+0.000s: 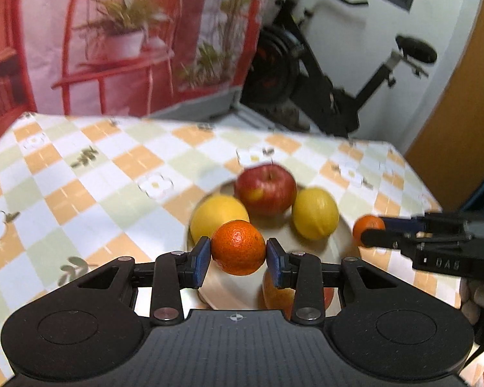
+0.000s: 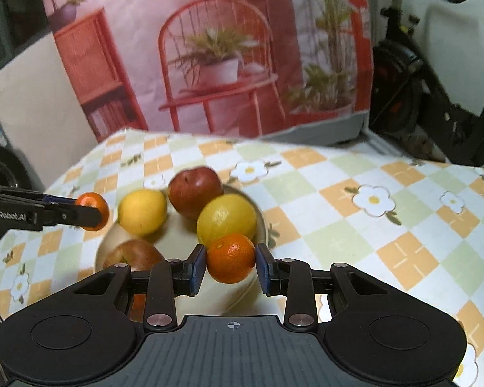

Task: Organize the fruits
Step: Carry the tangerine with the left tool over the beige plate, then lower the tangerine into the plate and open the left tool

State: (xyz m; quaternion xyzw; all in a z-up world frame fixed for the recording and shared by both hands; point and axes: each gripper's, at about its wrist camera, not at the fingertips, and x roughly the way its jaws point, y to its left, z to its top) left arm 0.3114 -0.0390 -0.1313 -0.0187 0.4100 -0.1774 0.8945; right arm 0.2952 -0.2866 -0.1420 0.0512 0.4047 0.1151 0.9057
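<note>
- The left tool point(image 1: 238, 256) is clamped on a mandarin point(image 1: 238, 247); the blue pads point(image 1: 202, 258) press its left and right sides. It hangs above the near part of the cream plate point(image 1: 335, 251).
- This mandarin is nearly round, so it has no clear long axis; its pitted skin faces the camera, and I cannot tell which way its stem end points.
- The right tool point(image 2: 230, 266) is clamped on a second mandarin point(image 2: 231, 258), held just over the plate's right rim point(image 2: 264, 225). A small dimple sits on its upper face, turned up and toward the camera.
- In the left wrist view, the right tool comes in from the right edge with its orange fruit at the plate's right side; in the right wrist view, the left tool comes in from the left, with its fruit just beyond the plate's left rim.
- On the plate lie a red apple point(image 1: 265, 188) at the far side, stem hollow facing up, and two lemons point(image 1: 315, 213), one on either side in front of it. The lemon point(image 2: 226, 221) nearer the right tool lies with its long axis roughly across the view.
- A second reddish apple point(image 2: 132, 254) sits at the plate's near side, partly hidden behind tool linkage.
- The plate rests on a tabletop point(image 2: 355, 225) with a checked, flowered cloth.
</note>
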